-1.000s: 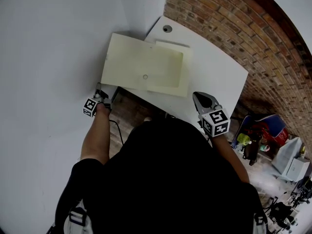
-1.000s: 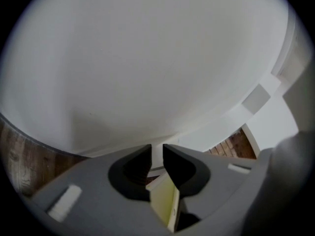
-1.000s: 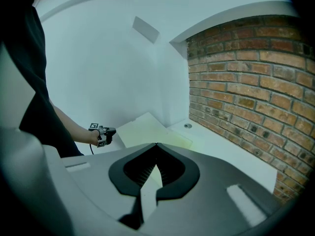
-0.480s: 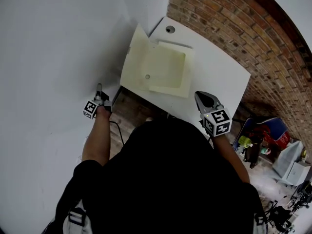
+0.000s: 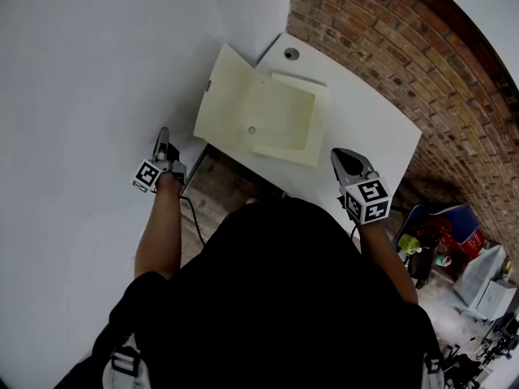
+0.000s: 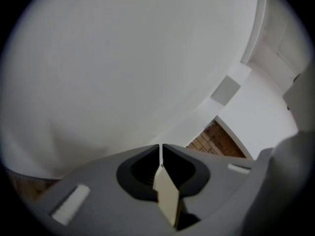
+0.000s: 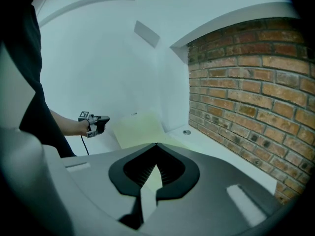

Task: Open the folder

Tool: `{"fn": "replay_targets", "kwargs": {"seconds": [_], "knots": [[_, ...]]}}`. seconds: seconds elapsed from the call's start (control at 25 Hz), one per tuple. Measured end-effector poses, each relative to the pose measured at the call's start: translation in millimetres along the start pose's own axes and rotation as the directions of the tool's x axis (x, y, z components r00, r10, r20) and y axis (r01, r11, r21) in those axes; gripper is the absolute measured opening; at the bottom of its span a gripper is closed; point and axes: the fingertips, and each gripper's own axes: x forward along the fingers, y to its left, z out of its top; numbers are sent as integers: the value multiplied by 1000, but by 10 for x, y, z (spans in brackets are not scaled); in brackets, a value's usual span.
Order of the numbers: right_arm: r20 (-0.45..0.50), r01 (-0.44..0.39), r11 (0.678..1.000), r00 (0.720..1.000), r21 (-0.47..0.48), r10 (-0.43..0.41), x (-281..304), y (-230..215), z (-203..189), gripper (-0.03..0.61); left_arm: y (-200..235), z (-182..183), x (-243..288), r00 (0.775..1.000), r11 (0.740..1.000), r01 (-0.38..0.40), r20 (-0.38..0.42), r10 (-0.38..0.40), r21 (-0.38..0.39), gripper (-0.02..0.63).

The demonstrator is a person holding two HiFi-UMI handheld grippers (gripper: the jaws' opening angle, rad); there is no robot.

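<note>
Cream folder [image 5: 276, 120] is lying at the table's [image 5: 373, 128] left edge, cover tilting up.
Left claw [image 5: 165, 134] is hovering off that edge, right claw [image 5: 345, 155] over the near edge, both pinched shut.

Hemmed in at the far corner by the white wall [image 5: 97, 71] on the left and the brick wall [image 5: 389, 31] behind and to the right. Bare along the worktop [image 5: 381, 128] to the right of the folder [image 5: 284, 120], free up to the small round hole [image 5: 291, 53]. Blocked on the left by the folder's raised cover [image 5: 220, 96], tilted over the worktop's left edge. Narrow between that cover and the white wall, partly taken up by the left gripper [image 5: 165, 132], jaws together. Open off the near edge, beside the right gripper [image 5: 339, 154].
</note>
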Motion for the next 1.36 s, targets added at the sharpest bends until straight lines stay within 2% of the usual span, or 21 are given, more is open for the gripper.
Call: {"fn": "replay_targets", "kwargs": {"seconds": [0.16, 0.32, 0.48, 0.68, 0.92, 1.08, 1.36], "knots": [[29, 0, 1000, 1000, -8, 0, -22, -76, 102, 0, -466, 166, 106, 997, 988, 75, -15, -73, 133, 3], [44, 2, 1000, 999, -17, -1, -65, -123, 169, 0, -885, 310, 136, 993, 960, 118, -15, -118, 252, 0], [59, 8, 1000, 998, -27, -6, -131, -172, 217, 0, -1215, 387, 136, 980, 936, 190, 0, -199, 296, 0], [83, 20, 1000, 996, -19, -18, -220, -285, 273, 0, -1748, 397, 109, 973, 905, 222, -18, -231, 363, 0], [125, 33, 999, 992, -18, -30, -297, -375, 378, 0, -2171, 370, 66, 957, 838, 277, -57, -285, 471, 0], [156, 39, 999, 987, -17, -36, -374, -416, 495, 0, -2394, 367, 39, 950, 806, 299, -74, -305, 510, 0], [217, 57, 998, 975, -37, -47, -562, -352, 701, 0, -2440, 242, -2, 950, 813, 311, -122, -289, 493, 0]]}}
